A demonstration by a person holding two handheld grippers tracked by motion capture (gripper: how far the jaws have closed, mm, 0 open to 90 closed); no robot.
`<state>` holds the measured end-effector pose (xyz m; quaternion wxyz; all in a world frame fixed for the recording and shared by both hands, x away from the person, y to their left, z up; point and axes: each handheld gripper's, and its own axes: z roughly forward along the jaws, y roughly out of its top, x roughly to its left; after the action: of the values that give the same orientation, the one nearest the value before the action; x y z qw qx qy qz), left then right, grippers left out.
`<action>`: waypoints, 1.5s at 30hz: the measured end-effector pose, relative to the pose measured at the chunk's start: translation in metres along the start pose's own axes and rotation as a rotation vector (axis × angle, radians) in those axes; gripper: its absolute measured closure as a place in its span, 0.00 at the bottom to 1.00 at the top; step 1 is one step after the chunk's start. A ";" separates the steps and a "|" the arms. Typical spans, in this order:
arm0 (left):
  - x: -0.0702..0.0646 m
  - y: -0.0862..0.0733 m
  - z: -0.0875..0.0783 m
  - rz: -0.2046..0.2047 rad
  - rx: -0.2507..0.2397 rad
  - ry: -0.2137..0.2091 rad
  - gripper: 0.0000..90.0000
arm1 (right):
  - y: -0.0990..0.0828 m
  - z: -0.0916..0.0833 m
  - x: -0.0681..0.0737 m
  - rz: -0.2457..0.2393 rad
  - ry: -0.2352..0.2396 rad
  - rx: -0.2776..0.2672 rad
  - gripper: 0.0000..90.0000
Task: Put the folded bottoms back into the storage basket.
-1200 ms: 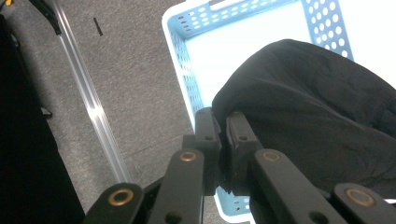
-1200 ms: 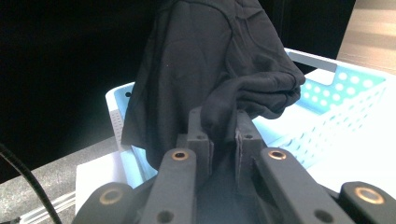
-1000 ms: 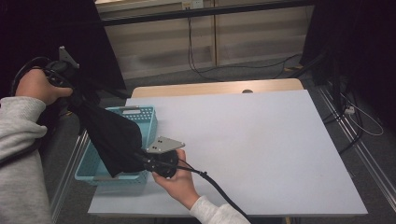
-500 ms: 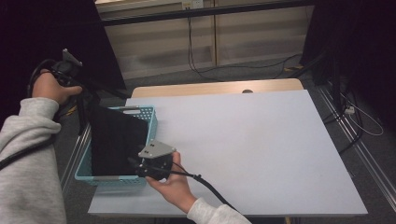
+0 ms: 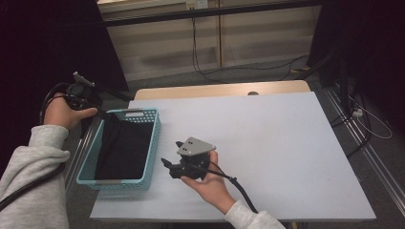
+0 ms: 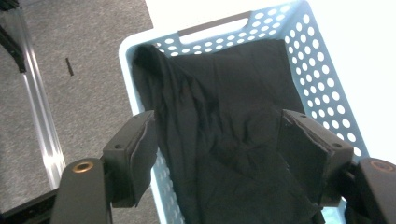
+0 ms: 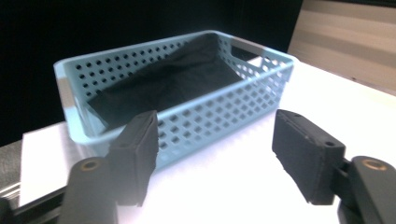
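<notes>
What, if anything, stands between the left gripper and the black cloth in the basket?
Nothing visible. In the left gripper view the left gripper hangs with jaws apart right above the black cloth, which lies inside the blue basket; one corner is draped up over the rim. The jaws have just been opening, with nothing gripped between them.

It looked like a lab or recording bay rather than a home: a plain white table (image 5: pixel 267 143) stood amid black curtains (image 5: pixel 47 43), aluminium framing rails (image 5: pixel 356 138) ran along the carpeted floor (image 5: pixel 267 71), and loose cables (image 5: pixel 205 52) trailed below a wall socket (image 5: pixel 197 5).
</notes>
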<state>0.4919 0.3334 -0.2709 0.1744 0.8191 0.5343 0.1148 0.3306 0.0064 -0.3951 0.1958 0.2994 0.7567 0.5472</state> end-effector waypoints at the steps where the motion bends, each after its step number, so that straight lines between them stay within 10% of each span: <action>1: -0.001 -0.001 0.002 0.009 0.004 -0.001 0.32 | -0.002 -0.002 -0.004 0.005 0.002 0.006 0.33; 45: -0.056 -0.013 0.039 0.078 0.029 -0.095 0.24 | -0.060 -0.084 -0.085 0.075 -0.100 0.074 0.24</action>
<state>0.4729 0.2805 -0.3118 0.1832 0.8464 0.4945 0.0745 0.3271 -0.1236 -0.4273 0.2017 0.3616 0.7538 0.5102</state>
